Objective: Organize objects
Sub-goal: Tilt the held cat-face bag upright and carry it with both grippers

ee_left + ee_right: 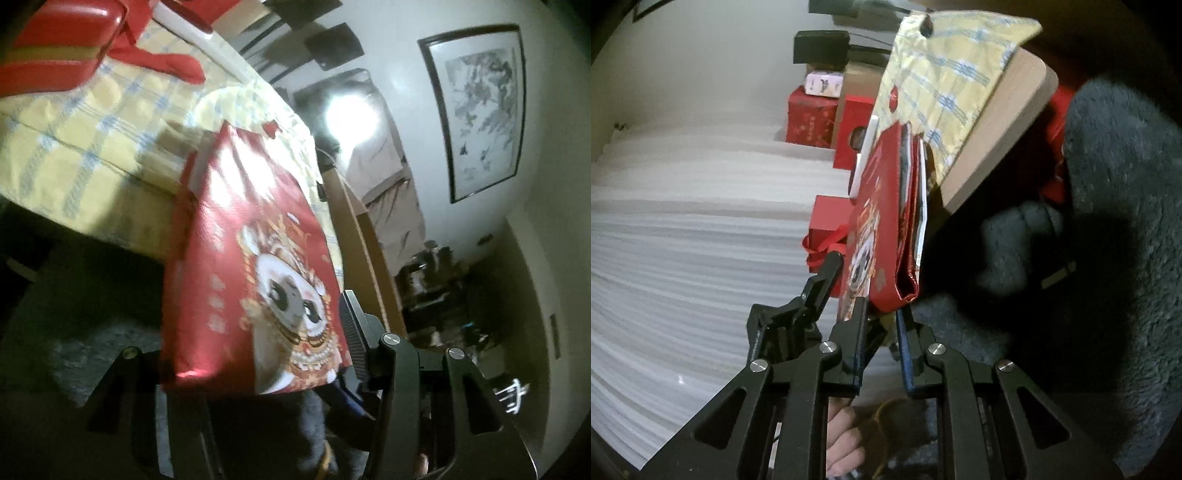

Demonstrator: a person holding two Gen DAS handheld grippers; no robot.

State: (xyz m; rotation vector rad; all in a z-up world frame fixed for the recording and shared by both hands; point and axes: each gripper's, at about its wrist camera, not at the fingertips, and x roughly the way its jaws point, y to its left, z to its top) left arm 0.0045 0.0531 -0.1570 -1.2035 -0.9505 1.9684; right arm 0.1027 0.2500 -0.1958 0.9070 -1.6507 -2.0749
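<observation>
Right tongs (pixel 881 314) clamp the lower corner of the red panda-print gift bag (pixel 882 221), which is held edge-on at the edge of the bench (pixel 1001 122), over the yellow checked cloth (pixel 945 74). Left tongs (pixel 255 354) stand partly open around the same bag, the ribbed right pad (pixel 352 328) just beside the printed face, with no clear press on it. Red box (pixel 55 44) with ribbon lies further back on the cloth; more red boxes (pixel 812 118) sit by the wall.
</observation>
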